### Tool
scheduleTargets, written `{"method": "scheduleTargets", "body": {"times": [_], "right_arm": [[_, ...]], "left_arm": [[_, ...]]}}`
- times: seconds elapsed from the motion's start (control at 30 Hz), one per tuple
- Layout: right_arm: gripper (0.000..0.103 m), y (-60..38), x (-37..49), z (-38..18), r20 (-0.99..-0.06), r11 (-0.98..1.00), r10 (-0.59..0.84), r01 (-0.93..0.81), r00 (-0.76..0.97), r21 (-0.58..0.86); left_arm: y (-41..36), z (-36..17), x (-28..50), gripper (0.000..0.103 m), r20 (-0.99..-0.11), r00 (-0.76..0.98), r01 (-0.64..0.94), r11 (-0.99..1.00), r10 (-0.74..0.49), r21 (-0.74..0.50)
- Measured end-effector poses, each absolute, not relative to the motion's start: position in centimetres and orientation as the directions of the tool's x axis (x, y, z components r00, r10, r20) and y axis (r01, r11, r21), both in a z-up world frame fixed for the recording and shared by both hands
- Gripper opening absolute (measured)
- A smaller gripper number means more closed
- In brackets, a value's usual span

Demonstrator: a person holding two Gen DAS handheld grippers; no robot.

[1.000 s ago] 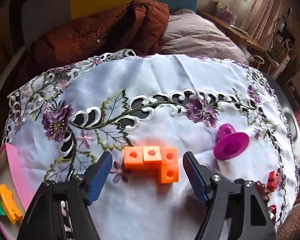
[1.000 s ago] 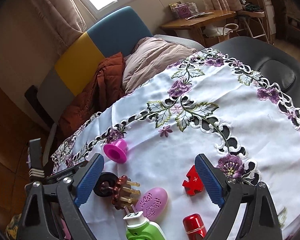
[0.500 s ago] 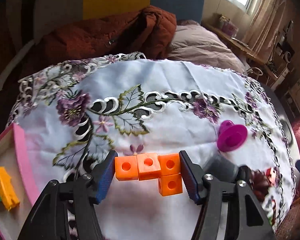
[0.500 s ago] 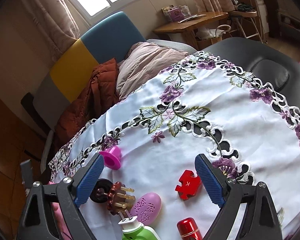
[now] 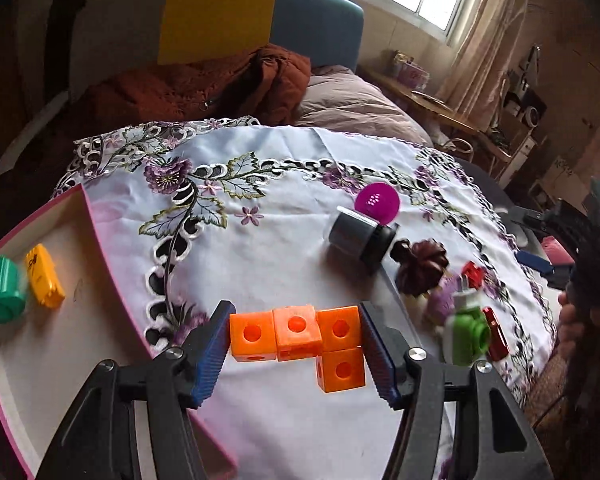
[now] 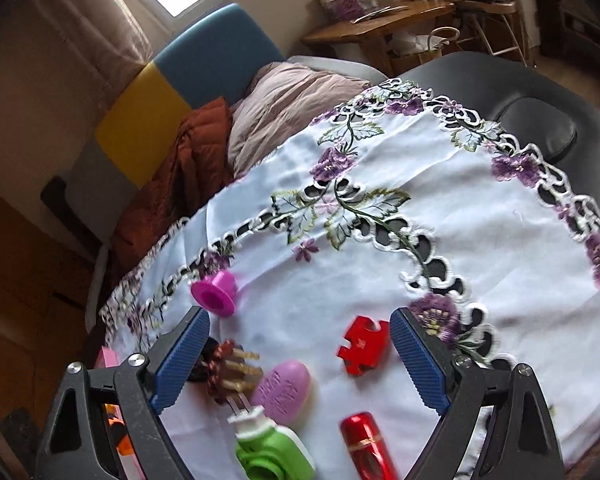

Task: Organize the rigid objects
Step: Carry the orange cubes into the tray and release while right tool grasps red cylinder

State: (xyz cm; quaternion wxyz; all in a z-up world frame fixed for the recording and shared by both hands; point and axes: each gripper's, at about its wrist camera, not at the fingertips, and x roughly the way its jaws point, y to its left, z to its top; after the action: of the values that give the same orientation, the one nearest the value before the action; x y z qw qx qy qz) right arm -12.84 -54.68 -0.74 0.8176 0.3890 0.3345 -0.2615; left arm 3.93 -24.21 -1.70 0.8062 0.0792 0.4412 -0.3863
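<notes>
My left gripper point(image 5: 294, 344) is shut on an L-shaped piece of orange linked cubes point(image 5: 300, 334) and holds it above the white embroidered cloth point(image 5: 280, 248). A pink-rimmed tray point(image 5: 100, 248) at the left holds a green cylinder point(image 5: 4, 290) and a yellow block point(image 5: 44, 276). My right gripper point(image 6: 300, 356) is open and empty over a red puzzle piece point(image 6: 362, 346), a purple oval point(image 6: 282, 388), a brown spiked massager point(image 6: 228, 370), a red tube point(image 6: 366, 446) and a green-and-white plug point(image 6: 268, 452).
A magenta cup point(image 6: 216, 294) lies on the cloth, also in the left wrist view point(image 5: 378, 202) beside a grey cylinder point(image 5: 358, 238). A sofa with a rust jacket point(image 5: 204, 84) stands behind the table. A black padded seat point(image 6: 540, 112) lies to the right.
My left gripper closed on the orange cubes, lifted them off the cloth and swung left, bringing the tray into view. My right gripper stayed open and shifted slightly.
</notes>
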Motion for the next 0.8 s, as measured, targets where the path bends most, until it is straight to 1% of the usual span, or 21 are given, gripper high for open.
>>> {"method": "scheduleTargets", "body": {"times": [0.07, 0.17, 0.33, 0.4, 0.47, 0.53, 0.67, 0.7, 0.77, 0.8], "right_arm": [[0.092, -54.7, -13.6, -0.2, -0.778, 0.590, -0.154, 0.689, 0.609, 0.422], [0.087, -54.6, -14.4, 0.1, -0.825, 0.631, -0.140, 0.692, 0.548, 0.352], [0.070, -53.1, -14.1, -1.0, -0.897, 0.704, -0.060, 0.656, 0.438, 0.273], [0.061, -52.2, -13.4, -2.0, -0.925, 0.741, -0.021, 0.627, 0.380, 0.241], [0.055, -51.3, -12.7, -3.0, -0.949, 0.776, 0.009, 0.596, 0.316, 0.205], [0.052, -50.6, -11.9, -4.0, -0.967, 0.808, 0.026, 0.564, 0.253, 0.169], [0.047, -49.8, -10.2, -5.8, -0.991, 0.852, 0.030, 0.516, 0.129, 0.092], [0.042, -49.7, -9.9, -6.2, -0.994, 0.859, 0.016, 0.507, 0.104, 0.066], [0.038, -49.5, -9.5, -7.3, -0.999, 0.873, 0.002, 0.487, 0.038, 0.020], [0.031, -49.5, -9.3, -7.9, -1.000, 0.878, -0.001, 0.478, 0.010, 0.004]], "left_arm": [[-23.3, -1.6, 3.3, 0.063, -0.766, 0.317, 0.696, 0.686, -0.559, -0.212], [-22.2, -1.7, 2.7, 0.063, -0.763, 0.305, 0.693, 0.682, -0.570, -0.233], [-20.7, -2.1, 1.9, 0.063, -0.763, 0.292, 0.683, 0.684, -0.576, -0.255], [-20.1, -1.9, 1.7, 0.063, -0.757, 0.296, 0.683, 0.683, -0.582, -0.259], [-19.5, -1.6, 1.6, 0.063, -0.751, 0.300, 0.679, 0.684, -0.589, -0.265], [-18.8, -1.4, 1.5, 0.063, -0.744, 0.309, 0.674, 0.689, -0.592, -0.267], [-17.3, -1.1, 1.3, 0.063, -0.735, 0.321, 0.666, 0.694, -0.598, -0.274], [-17.0, -1.1, 1.3, 0.063, -0.733, 0.323, 0.662, 0.697, -0.598, -0.277], [-16.2, -1.0, 1.4, 0.063, -0.730, 0.329, 0.650, 0.704, -0.599, -0.285], [-15.7, -1.0, 1.4, 0.063, -0.727, 0.333, 0.644, 0.708, -0.600, -0.289]]}}
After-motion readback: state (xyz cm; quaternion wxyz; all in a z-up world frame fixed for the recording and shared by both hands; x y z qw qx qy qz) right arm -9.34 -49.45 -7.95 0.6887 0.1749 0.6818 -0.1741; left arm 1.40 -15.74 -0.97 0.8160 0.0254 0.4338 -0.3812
